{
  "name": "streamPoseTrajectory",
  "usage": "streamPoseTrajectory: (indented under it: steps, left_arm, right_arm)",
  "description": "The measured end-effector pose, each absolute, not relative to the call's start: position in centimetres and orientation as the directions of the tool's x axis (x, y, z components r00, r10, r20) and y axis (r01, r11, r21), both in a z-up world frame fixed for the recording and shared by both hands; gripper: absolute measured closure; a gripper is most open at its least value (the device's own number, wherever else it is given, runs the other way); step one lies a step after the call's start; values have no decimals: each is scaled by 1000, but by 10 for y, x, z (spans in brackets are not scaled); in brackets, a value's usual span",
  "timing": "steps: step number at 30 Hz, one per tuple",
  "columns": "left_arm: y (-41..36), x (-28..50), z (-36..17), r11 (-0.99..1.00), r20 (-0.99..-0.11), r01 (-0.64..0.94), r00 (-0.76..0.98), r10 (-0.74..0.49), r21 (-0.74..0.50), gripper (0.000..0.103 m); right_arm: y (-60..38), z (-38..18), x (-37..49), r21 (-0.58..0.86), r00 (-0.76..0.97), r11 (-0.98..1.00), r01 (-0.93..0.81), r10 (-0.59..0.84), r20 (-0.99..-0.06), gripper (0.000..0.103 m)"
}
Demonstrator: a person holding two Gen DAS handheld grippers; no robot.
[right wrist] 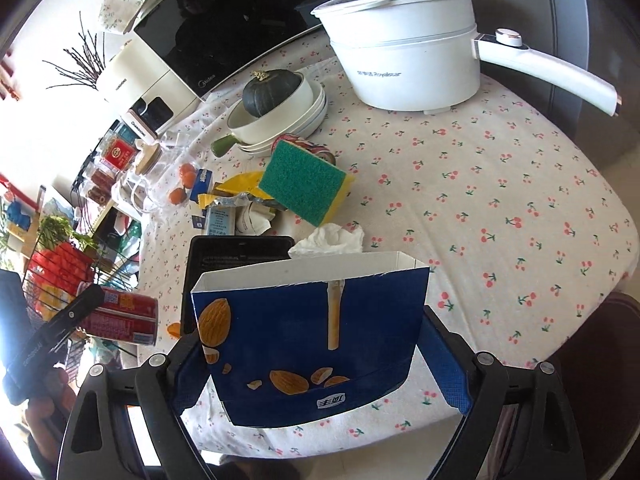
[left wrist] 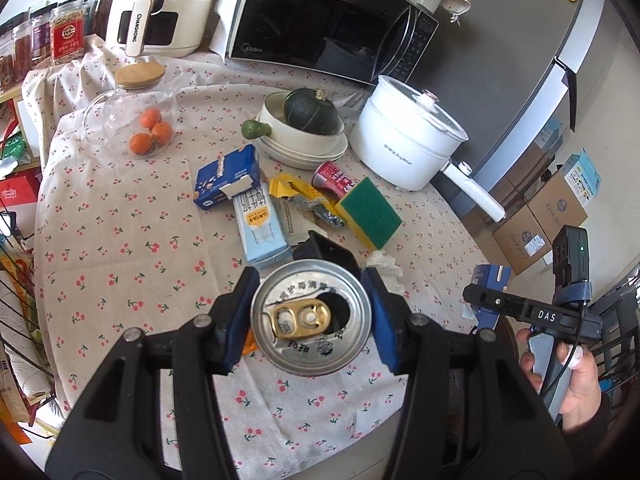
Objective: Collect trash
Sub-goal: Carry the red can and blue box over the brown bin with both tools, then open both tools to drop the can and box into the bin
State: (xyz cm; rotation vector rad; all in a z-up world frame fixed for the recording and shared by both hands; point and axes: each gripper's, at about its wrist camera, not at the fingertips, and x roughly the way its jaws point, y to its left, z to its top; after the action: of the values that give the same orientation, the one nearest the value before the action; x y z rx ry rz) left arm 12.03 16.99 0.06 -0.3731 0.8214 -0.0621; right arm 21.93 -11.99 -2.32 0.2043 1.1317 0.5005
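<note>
A: Left gripper (left wrist: 312,320) has its fingers clamped on an opened drink can (left wrist: 311,318), gold tab up, held over the bench (left wrist: 120,280) at six o'clock.

B: Right gripper (right wrist: 320,344) grips a blue almond carton (right wrist: 312,344), top torn open; what's inside, I can't tell.

A: Containers: glass jar (left wrist: 132,120) at ten o'clock with three oranges (left wrist: 151,132) inside. White bowl (left wrist: 304,132) on stacked plates at twelve, carrying a dark green squash (left wrist: 310,110).

B: Lidded white electric pot (right wrist: 404,52) at one o'clock in my view.

A: Trash pile at centre: blue box (left wrist: 228,176), pale milk carton (left wrist: 260,228), yellow wrapper (left wrist: 292,188), second red can (left wrist: 334,178), sponge (left wrist: 370,212).

B: Right wrist view shows the held can's red side (right wrist: 120,318) at nine o'clock; yours shows just its top. And that crumpled tissue (right wrist: 332,240) sits just behind my carton.

A: Mine catches the refrigerator (left wrist: 560,60) and cardboard boxes (left wrist: 536,220) at three o'clock.
</note>
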Motion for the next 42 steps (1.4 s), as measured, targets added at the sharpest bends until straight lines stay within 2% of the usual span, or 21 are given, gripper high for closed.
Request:
streamPoseTrajectory:
  steps: [7, 22, 35, 42]
  left_arm:
    - [107, 128, 9, 936, -685, 53, 667, -293, -348, 49]
    - [-69, 139, -28, 879, -722, 332, 506, -472, -342, 49]
    - [-157, 144, -74, 818, -743, 469, 404, -534, -333, 49]
    - [-175, 145, -95, 819, -762, 514, 417, -496, -253, 49]
  right_arm:
    - [-184, -17, 205, 369, 372, 904, -214, 425, -825, 10]
    - [-310, -34, 165, 296, 395, 953, -64, 296, -870, 10]
    - [-384, -63, 141, 220, 366, 975, 22, 197, -910, 9]
    - [-405, -81, 136, 168, 326, 985, 50, 143, -934, 9]
